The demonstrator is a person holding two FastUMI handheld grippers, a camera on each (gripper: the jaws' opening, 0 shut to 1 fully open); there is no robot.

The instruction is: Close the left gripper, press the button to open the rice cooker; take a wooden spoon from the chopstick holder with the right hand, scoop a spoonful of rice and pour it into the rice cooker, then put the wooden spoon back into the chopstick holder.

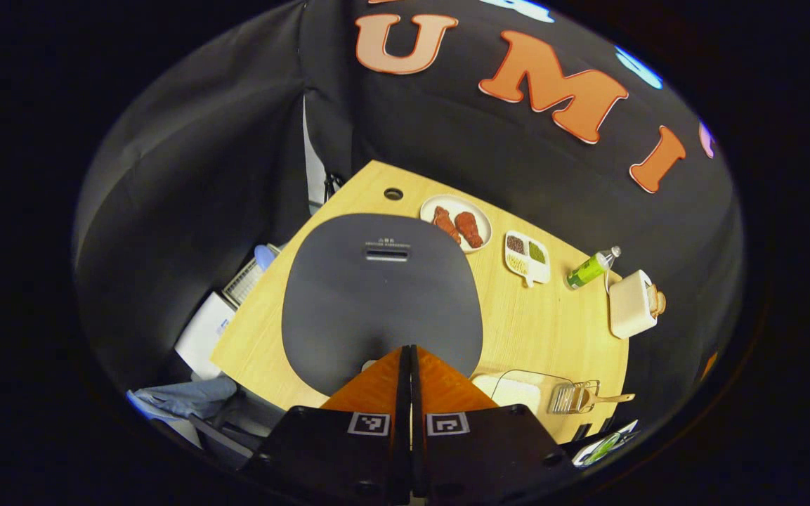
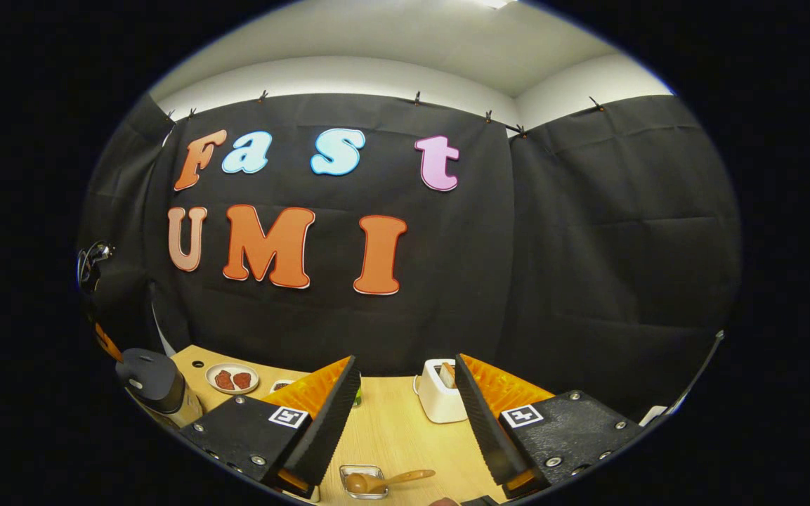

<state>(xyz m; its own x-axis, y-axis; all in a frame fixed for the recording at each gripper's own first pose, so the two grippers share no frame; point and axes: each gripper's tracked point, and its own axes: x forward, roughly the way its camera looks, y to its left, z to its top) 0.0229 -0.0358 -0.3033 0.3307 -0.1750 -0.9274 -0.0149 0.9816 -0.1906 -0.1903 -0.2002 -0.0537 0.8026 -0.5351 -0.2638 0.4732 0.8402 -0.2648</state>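
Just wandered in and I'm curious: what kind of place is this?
Probably a mock kitchen set up in a cloth-walled booth: a wooden table carries a rice cooker, a toaster and a plate of meat.

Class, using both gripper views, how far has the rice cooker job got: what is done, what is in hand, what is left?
Done: the left gripper is shut, fingers together. In hand: it hangs over the rice cooker, whose lid is still down, so the button is not yet pressed. Left: the right gripper is open and holds nothing; the wooden spoon still sits in the chopstick holder. Scooping, pouring and returning the spoon all remain.
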